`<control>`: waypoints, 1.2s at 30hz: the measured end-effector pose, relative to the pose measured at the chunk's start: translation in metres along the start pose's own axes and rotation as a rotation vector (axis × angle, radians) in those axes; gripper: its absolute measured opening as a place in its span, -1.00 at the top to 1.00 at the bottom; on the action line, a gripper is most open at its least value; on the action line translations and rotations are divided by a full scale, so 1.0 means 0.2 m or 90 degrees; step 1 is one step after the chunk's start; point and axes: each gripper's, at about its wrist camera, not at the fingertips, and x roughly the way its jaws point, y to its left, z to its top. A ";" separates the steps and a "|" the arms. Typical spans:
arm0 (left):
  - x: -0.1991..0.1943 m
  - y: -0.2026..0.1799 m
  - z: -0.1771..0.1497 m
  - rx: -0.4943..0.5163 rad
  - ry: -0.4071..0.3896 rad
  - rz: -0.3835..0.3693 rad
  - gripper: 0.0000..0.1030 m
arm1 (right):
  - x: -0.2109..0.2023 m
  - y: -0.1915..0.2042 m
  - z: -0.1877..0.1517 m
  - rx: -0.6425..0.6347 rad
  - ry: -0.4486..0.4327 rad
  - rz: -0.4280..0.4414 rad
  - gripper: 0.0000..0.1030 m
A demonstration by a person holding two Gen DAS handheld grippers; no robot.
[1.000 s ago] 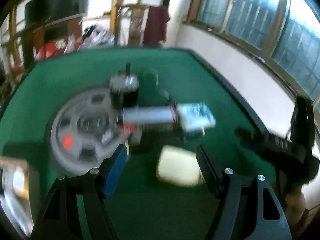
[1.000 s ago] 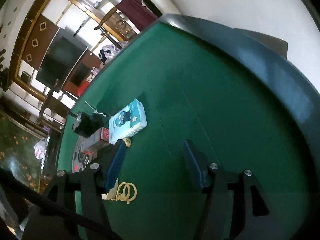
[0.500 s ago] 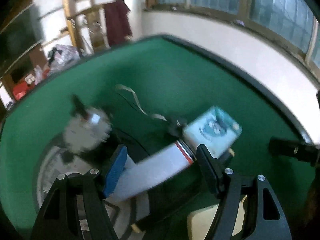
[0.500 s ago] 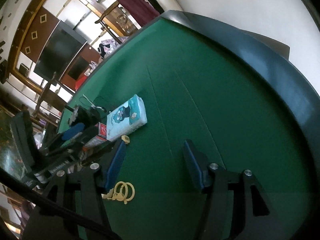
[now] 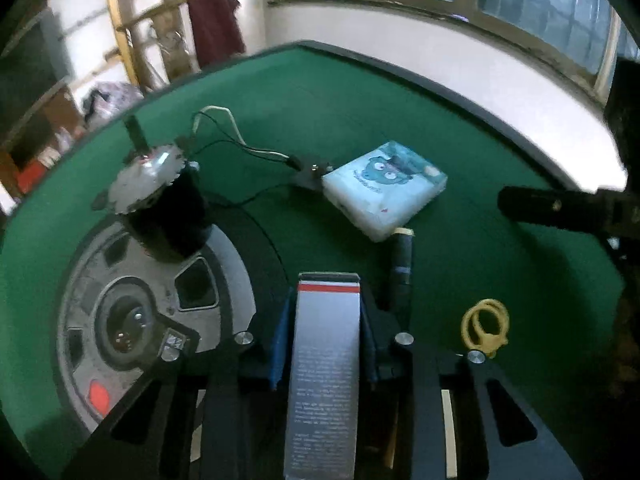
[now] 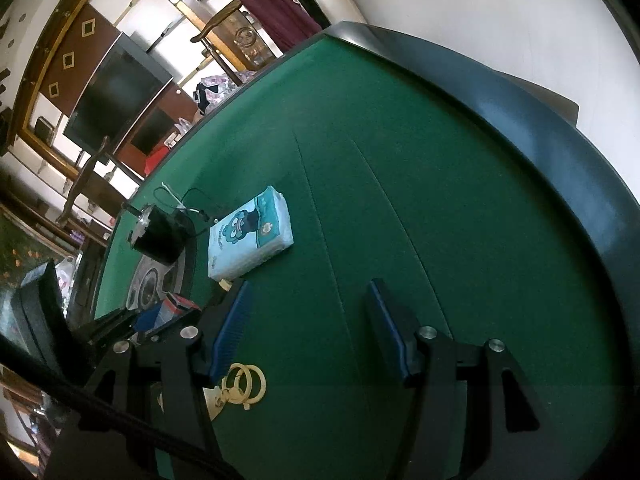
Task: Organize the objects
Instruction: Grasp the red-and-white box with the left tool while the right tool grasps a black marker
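My left gripper (image 5: 325,308) has a long silver box with a red stripe (image 5: 326,360) lengthwise between its blue pads. Its jaws are closing, and the pads touch the box's sides. The same gripper and box end (image 6: 176,306) show at the left of the right wrist view. Ahead lie a pale blue tissue pack (image 5: 384,188), a black motor with a silver top (image 5: 160,208) standing on a grey wheel disc (image 5: 132,312), and yellow rings (image 5: 484,328). My right gripper (image 6: 312,320) hovers open over bare green felt, with the tissue pack (image 6: 250,236) beyond its left finger.
A small black cylinder with a gold tip (image 5: 402,264) lies between the box and the tissue pack. Thin wires (image 5: 240,148) trail from the motor. The yellow rings (image 6: 244,384) sit by my right gripper's left finger. The table's dark padded rim (image 6: 560,152) curves along the right.
The left gripper rolled and dropped closer to the table, and its jaws narrowed onto the silver box, which now runs straight between the pads. The right gripper stayed put.
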 end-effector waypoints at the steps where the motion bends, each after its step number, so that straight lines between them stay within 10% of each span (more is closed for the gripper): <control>1: -0.01 -0.02 -0.01 0.002 -0.009 0.014 0.46 | 0.00 0.00 0.00 0.000 0.000 0.000 -0.13; 10: -0.22 0.03 -0.21 -0.103 0.001 0.005 0.57 | -0.01 0.01 0.00 -0.011 -0.004 0.009 -0.13; 19: -0.70 0.08 -0.49 -0.243 -0.114 0.001 0.56 | 0.02 0.27 -0.11 -0.150 0.027 0.064 -0.13; 29: -1.03 0.25 -0.82 -0.323 -0.166 0.044 0.56 | 0.28 0.69 -0.27 -0.258 0.122 -0.079 -0.12; 36: -1.12 0.44 -1.04 -0.385 -0.186 0.092 0.56 | 0.34 0.79 -0.39 -0.343 0.109 -0.189 0.68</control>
